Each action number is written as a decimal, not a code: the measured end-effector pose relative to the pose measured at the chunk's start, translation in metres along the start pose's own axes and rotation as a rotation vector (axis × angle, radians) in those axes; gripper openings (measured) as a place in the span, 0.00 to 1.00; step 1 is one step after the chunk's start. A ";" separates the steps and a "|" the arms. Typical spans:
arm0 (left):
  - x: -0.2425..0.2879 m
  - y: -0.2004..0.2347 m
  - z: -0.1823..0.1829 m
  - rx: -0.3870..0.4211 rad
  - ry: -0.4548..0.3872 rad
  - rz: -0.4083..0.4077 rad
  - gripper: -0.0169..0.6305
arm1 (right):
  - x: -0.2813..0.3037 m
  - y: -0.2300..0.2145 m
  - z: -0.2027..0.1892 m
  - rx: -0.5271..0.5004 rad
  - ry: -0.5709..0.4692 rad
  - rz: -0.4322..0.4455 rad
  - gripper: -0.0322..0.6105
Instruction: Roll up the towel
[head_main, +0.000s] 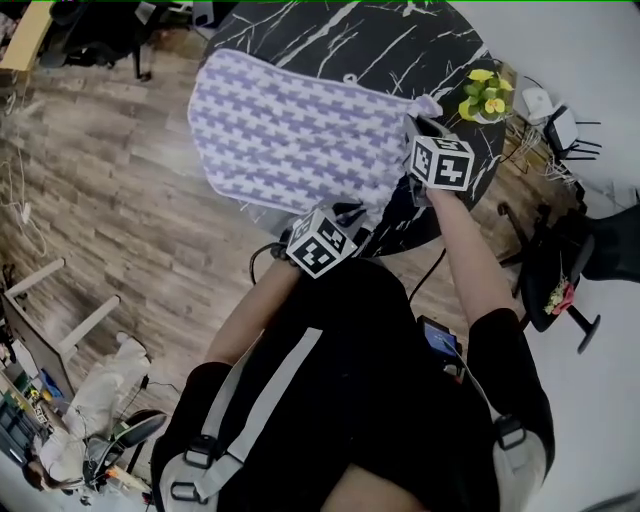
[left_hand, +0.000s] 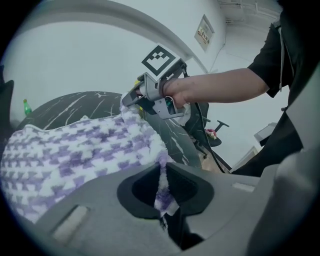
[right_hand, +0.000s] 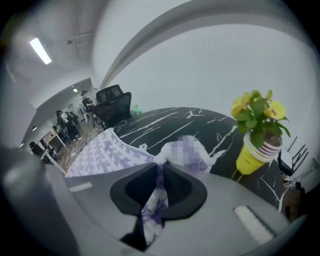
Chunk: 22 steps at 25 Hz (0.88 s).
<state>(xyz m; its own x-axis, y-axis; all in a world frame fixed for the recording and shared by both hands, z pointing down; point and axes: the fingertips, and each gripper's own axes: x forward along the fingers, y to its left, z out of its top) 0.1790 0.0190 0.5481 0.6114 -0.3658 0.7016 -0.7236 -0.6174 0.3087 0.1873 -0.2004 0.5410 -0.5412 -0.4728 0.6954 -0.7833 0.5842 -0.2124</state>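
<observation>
A purple-and-white patterned towel (head_main: 290, 125) lies spread over the black marble table (head_main: 400, 40), its left part hanging past the table's rim. My left gripper (head_main: 350, 214) is shut on the towel's near corner; in the left gripper view a strip of cloth (left_hand: 161, 185) is pinched between the closed jaws. My right gripper (head_main: 416, 122) is shut on the other corner of the same edge, near the flower pot, and the right gripper view shows towel fabric (right_hand: 156, 200) clamped in its jaws. The left gripper view also shows the right gripper (left_hand: 129, 99) at the towel's (left_hand: 75, 150) edge.
A yellow pot with yellow flowers (head_main: 485, 95) (right_hand: 257, 132) stands on the table just right of the right gripper. An office chair (head_main: 560, 260) is to the right of the table. Wooden floor (head_main: 100, 200) lies on the left, with desks and people farther off.
</observation>
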 end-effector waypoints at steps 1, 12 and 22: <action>-0.008 0.008 -0.004 -0.011 -0.003 0.017 0.09 | 0.005 0.011 0.005 -0.018 0.002 0.012 0.11; -0.091 0.093 -0.058 -0.137 -0.021 0.149 0.09 | 0.079 0.134 0.034 -0.137 0.034 0.123 0.11; -0.111 0.120 -0.083 -0.134 0.019 0.161 0.21 | 0.095 0.168 0.036 -0.163 0.035 0.164 0.30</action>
<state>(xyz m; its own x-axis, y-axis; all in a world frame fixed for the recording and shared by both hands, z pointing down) -0.0028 0.0434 0.5609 0.4792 -0.4384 0.7603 -0.8484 -0.4532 0.2735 -0.0063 -0.1712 0.5460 -0.6441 -0.3413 0.6846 -0.6244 0.7515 -0.2128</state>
